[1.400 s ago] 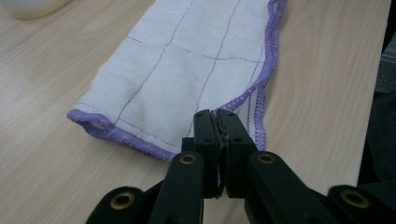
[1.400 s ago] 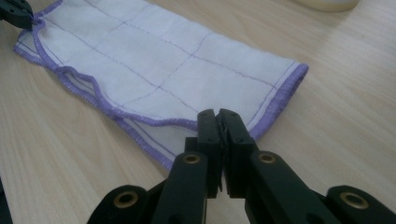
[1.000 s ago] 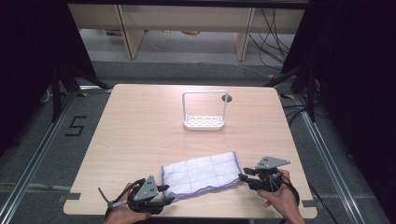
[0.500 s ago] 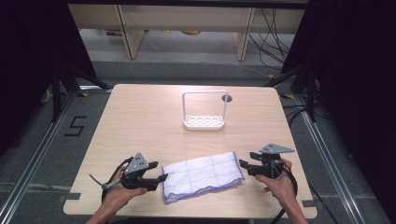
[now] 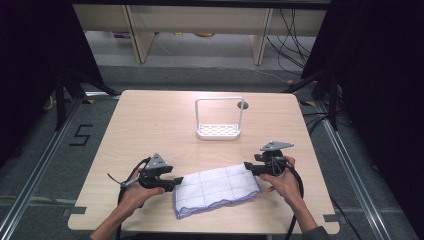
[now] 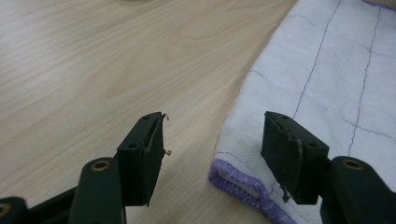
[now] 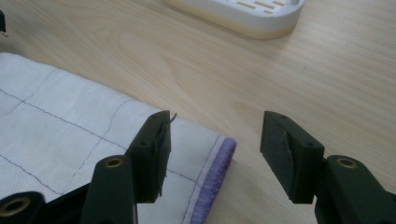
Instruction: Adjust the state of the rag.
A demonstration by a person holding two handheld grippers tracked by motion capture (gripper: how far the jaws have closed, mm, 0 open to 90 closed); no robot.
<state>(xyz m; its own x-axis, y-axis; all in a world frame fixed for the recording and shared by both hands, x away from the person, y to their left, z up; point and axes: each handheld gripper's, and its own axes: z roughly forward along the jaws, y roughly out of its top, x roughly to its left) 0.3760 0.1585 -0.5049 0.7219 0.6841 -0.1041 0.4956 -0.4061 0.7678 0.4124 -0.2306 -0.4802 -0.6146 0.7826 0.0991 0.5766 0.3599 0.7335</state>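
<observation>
A folded white cloth (image 5: 216,190) with thin purple lines and a purple hem lies flat near the front edge of the tabletop (image 5: 150,125), about in the middle of that edge. A white rack (image 5: 219,120) with a wire handle stands well apart from it, toward the far edge.

The high view shows both hands together: the left gripper (image 5: 172,184) is at the cloth's left end and the right gripper (image 5: 248,167) at its right end. It is too small there to judge the jaws. The left gripper view gives the detail: the folded corner of the cloth (image 6: 327,84), with layers visible at the hem, lies between the two black jaws, which stand wide apart and do not press it. The right gripper view shows the purple hem of the cloth (image 7: 70,126) under the left jaw, bare wood under the other, and the base of the rack (image 7: 247,14) beyond.

Both grippers are released. The left gripper's jaws have just been opening; the right gripper's opened and then closed a little, and nothing is grasped.
</observation>
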